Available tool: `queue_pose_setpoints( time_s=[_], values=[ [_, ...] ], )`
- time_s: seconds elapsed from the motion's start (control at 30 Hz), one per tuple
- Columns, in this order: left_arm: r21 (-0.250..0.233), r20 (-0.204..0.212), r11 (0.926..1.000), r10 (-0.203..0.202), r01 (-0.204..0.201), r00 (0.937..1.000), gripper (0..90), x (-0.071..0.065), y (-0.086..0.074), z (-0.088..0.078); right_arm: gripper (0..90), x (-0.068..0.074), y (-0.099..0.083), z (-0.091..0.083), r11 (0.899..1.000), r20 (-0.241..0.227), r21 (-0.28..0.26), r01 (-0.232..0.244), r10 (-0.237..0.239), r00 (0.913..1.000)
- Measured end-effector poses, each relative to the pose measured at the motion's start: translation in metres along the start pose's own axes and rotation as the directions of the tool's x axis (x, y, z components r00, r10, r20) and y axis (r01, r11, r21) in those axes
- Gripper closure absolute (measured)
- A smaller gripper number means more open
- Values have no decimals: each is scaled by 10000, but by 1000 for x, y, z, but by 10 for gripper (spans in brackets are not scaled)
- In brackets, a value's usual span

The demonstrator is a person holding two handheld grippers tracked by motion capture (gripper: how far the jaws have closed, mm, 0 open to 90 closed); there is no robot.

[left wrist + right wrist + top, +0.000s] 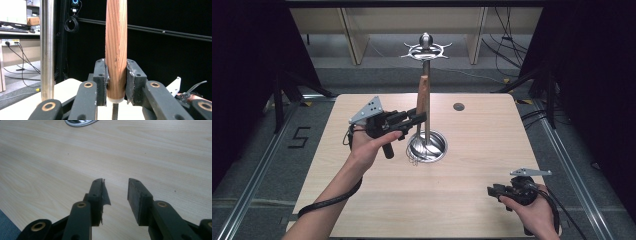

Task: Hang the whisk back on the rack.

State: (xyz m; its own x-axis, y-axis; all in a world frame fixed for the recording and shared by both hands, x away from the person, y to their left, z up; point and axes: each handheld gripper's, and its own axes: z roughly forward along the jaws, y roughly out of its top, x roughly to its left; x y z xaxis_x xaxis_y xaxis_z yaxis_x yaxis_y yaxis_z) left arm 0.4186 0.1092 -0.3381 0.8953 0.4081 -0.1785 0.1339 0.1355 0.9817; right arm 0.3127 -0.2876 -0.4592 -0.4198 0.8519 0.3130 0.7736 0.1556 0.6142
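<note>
High view: the wooden whisk handle [423, 97] is clamped upright by the left tongs [419, 119], just beside the steel stand pole [426, 75], with the wire end over the round base [439, 142]. The right tongs [490, 190] are held open and empty, low over the worktop [482, 145].

- high view: even overhead light on the pale table [472, 150], short soft shadows; dark curtains swallow the 9 and 3 o'clock sides.
- glare on the steel stand base [428, 145].
- left gripper view: wooden handle [116, 47] sharp, backdrop black, a bright monitor [12, 11] at 10 o'clock.
- right gripper view: soft, slightly blurred; nearest jaw parts unfocused.
</note>
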Motion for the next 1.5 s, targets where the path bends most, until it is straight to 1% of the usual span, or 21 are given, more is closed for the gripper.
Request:
queue_pose_setpoints(
  time_s=[0.03,0.07,0.13,0.2,0.27,0.3,0.4,0.43,0.57,0.6,0.7,0.73,0.77,0.87,1.0,1.2,1.23,1.27,1.3,1.47,1.5],
  values=[
    [-35,0,10000,-73,73,10000,721,0,0,0,660,0,0,0,10000,52,-5,14,-14,10000],
    [-61,39,9999,-112,112,9999,721,0,1,0,659,1,0,0,9999,-72,51,-135,135,9999],
    [-98,99,9999,-128,129,9999,721,1,2,1,659,1,0,1,9999,-129,-6,-121,121,9998],
    [-143,147,9998,-136,138,9998,721,1,4,1,660,1,0,0,9999,13,95,-49,49,10000],
    [-161,198,9998,-131,134,9997,721,1,5,2,660,1,0,0,9999,1,90,-50,50,10000],
    [-181,218,9997,-135,139,9997,721,1,6,2,660,1,0,0,9999,-106,30,-114,115,9999],
    [-210,290,9997,-123,129,9995,721,2,8,2,659,0,0,0,10000,-86,21,-89,89,9999],
    [-220,283,9997,-127,134,9995,720,2,9,2,659,0,0,1,9999,-17,24,-114,114,9999],
    [-228,286,9995,-216,222,9994,720,4,11,2,659,1,0,1,9999,-109,33,-128,129,9999],
    [-222,291,9995,-215,222,9993,720,4,11,2,659,1,0,0,9999,31,104,-45,45,10000],
    [-266,363,9993,-241,251,9990,720,5,13,2,659,1,0,0,9999,6,103,-66,66,10000],
    [-273,383,9993,-250,261,9990,720,5,13,2,659,1,0,0,9999,138,151,-41,39,9999],
    [-278,363,9992,-286,296,9989,720,4,14,3,659,1,0,2,9999,-109,25,-142,142,9998],
    [-293,392,9993,-240,251,9989,720,4,15,3,659,1,0,1,9998,-44,145,-167,167,9999],
    [-305,413,9992,-248,260,9988,720,5,17,4,659,1,0,2,9997,30,131,-189,188,9998],
    [-336,440,9991,-235,250,9988,720,5,18,5,659,1,0,2,9998,1,132,-159,159,9999],
    [-336,439,9991,-261,276,9987,720,5,19,5,659,1,0,2,9999,30,85,-78,78,10000],
    [-341,448,9990,-270,286,9986,720,4,19,5,659,1,0,1,9999,401,142,46,-51,9992],
    [-345,450,9989,-287,302,9986,720,4,19,5,659,1,0,1,9999,111,168,-25,23,9999],
    [-351,498,9991,-240,258,9985,720,4,22,6,659,1,0,1,9998,79,188,-59,58,10000],
    [-367,486,9989,-290,308,9984,720,4,23,7,659,1,0,1,9998,79,185,-53,51,10000]
  ],
)
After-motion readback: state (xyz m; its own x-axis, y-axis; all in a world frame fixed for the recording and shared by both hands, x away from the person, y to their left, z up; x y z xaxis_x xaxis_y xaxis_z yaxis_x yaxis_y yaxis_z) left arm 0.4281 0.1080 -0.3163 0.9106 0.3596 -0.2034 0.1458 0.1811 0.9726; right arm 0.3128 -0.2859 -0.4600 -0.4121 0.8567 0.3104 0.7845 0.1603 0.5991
